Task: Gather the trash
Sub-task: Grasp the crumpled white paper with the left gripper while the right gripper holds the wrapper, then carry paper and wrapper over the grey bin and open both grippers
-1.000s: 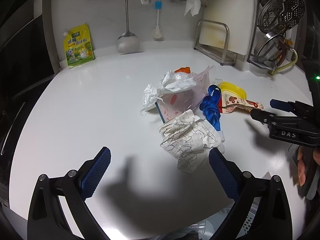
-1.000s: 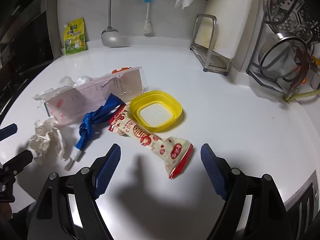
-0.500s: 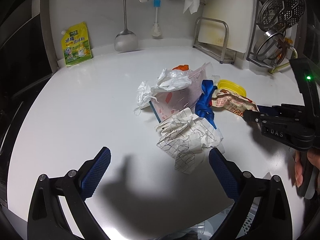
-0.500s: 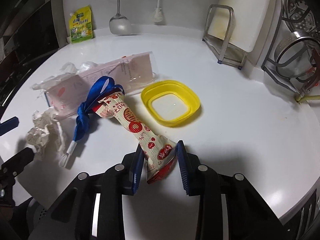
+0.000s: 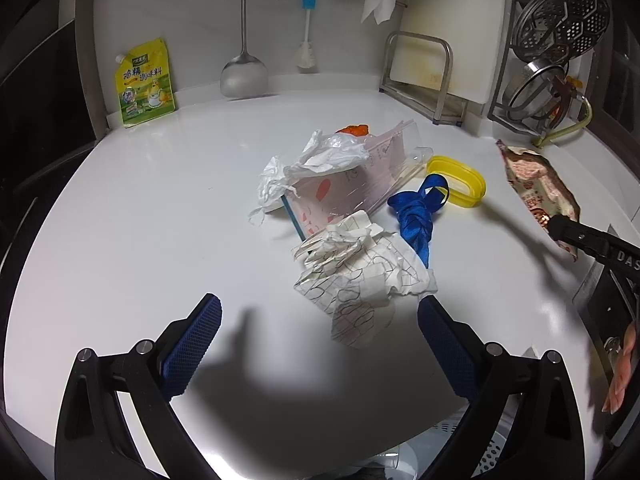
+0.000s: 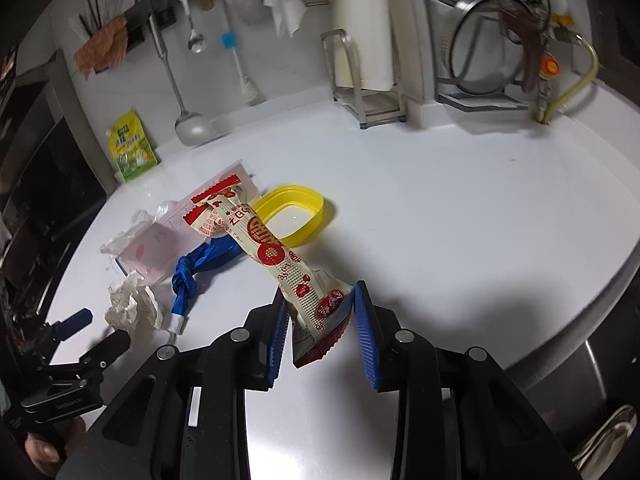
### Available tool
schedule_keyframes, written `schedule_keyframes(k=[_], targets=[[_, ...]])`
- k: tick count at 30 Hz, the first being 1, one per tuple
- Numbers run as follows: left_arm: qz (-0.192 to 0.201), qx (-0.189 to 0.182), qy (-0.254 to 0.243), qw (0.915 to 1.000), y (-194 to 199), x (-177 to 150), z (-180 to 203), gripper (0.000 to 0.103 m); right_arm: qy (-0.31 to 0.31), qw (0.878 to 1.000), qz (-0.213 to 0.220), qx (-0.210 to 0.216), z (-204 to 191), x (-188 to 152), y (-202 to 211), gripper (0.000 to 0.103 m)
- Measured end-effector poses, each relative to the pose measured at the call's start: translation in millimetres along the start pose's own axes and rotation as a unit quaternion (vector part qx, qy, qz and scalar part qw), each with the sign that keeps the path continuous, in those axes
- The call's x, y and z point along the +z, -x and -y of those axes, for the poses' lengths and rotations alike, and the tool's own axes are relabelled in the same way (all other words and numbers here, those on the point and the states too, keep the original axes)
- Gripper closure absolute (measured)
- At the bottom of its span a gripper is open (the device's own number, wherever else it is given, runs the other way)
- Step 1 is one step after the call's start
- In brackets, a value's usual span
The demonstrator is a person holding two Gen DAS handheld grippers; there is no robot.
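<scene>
One wrapper (image 6: 276,260) (right claw (image 6: 320,320) clamped).

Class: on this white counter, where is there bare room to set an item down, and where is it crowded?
Bare: the counter between the yellow seasoning pouch and the crumpled paper; also right of the yellow lid. Crowded: the middle, around the blue ribbon.

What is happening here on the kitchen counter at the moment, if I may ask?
A person is clearing trash off a white counter with two handheld grippers. The right gripper has just closed on a red-and-cream snack wrapper and holds it lifted off the counter. The left gripper is open, poised over a crumpled paper. A blue ribbon, a yellow lid and a plastic bag lie uncollected.
</scene>
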State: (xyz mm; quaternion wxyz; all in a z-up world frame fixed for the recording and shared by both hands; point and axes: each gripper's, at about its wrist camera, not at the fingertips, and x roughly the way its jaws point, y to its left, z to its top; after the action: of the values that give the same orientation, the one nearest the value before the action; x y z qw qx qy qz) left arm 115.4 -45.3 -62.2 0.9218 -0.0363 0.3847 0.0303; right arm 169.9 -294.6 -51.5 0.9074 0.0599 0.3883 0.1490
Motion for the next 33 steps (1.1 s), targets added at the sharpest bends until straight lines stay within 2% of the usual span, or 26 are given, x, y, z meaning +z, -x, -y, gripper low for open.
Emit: schedule_keyframes(k=[4,7,9,10,11,13,15,18,29,33], targets=[[0.001,0.008,0.005,1.0,-7,4,2,0.006,-0.014,1.0,0.008,0.012,6,-1,4,0.072],[-0.001,0.008,0.017,0.9998,-14,5,2,0.01,-0.02,1.0,0.011,0.02,8,-1,7,0.072],[-0.006,0.007,0.02,0.9998,-19,5,2,0.031,-0.021,0.999,0.01,0.023,8,-2,7,0.072],[-0.011,0.005,0.02,0.9997,-22,5,2,0.036,-0.021,0.999,0.009,0.023,8,-3,6,0.072],[-0.014,0.003,0.022,0.9997,-24,4,1,0.045,-0.02,1.0,0.007,0.023,7,-3,6,0.072],[-0.006,0.006,0.023,0.9997,-22,3,0,0.053,-0.018,1.0,0.007,0.022,7,-3,5,0.072],[-0.006,-0.006,0.025,0.9997,-21,3,-2,0.067,-0.018,1.0,0.008,0.024,7,-3,5,0.072],[-0.003,-0.008,0.02,0.9998,-17,3,-6,0.074,-0.016,1.0,0.007,0.022,6,-3,5,0.072],[0.038,0.003,-0.007,0.9993,27,0,-30,0.076,-0.011,1.0,0.017,0.007,-5,-17,17,0.072],[0.051,0.001,-0.026,0.9983,47,-5,-32,0.076,-0.008,1.0,0.025,-0.017,-12,-29,30,0.072]])
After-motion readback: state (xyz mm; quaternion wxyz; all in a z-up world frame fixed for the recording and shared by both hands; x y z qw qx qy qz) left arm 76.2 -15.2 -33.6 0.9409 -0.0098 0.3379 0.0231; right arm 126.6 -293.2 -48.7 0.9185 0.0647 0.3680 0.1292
